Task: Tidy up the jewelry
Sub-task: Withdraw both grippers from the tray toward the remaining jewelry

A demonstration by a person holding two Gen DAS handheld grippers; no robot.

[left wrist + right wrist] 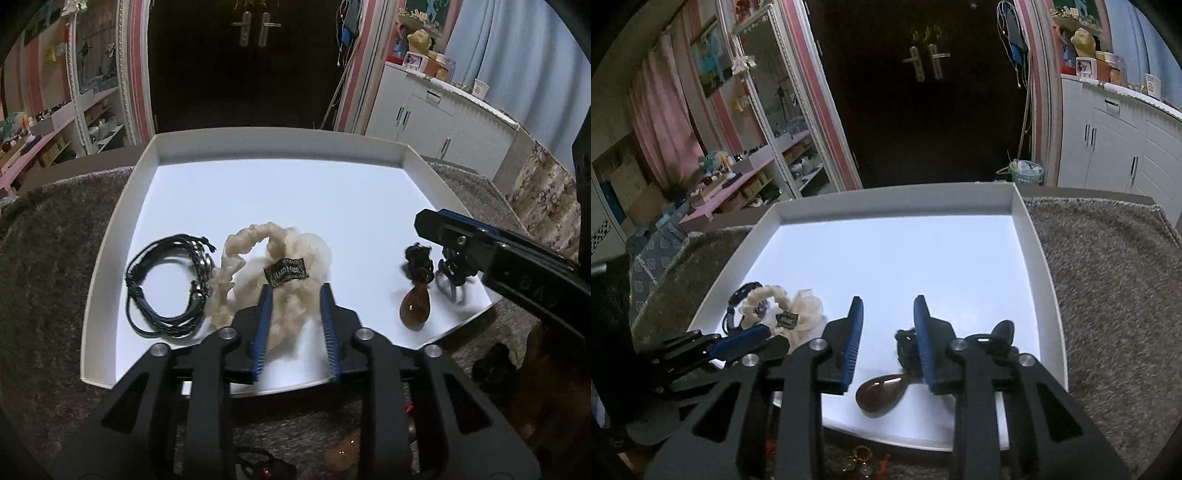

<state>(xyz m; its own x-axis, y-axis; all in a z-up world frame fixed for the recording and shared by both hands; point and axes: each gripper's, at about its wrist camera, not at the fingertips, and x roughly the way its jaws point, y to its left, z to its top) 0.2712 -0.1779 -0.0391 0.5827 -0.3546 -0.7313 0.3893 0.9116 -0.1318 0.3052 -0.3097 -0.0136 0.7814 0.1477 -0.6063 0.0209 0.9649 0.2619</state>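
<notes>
Nearest the left wrist camera, the left tool (294,295) stands released, its blue pads apart over the cream ruffled scrunchie (266,280) without pressing it. A small dark label (286,273) on the scrunchie reads "HANDMADE". Just left of it lies a black braided bracelet (166,288) with silver beads. To the right, near the tray's front corner, rests a brown teardrop pendant (415,308) on a black knotted cord (418,260). The right tool (888,306) is likewise released: its pads stand apart, the pendant lies between the jaws nearer the camera, and the cord's knot sits just beside the right pad; whether they touch cannot be told. All these pieces sit along the near edge of a shallow white tray (236,144), whose far half is bare. The tray rests on a grey shaggy cover (1108,266). Beyond are a dark double door (923,110) with metal handles, a white-framed mirror (775,110), pink shelving (55,129) and white cabinets (1115,140).
</notes>
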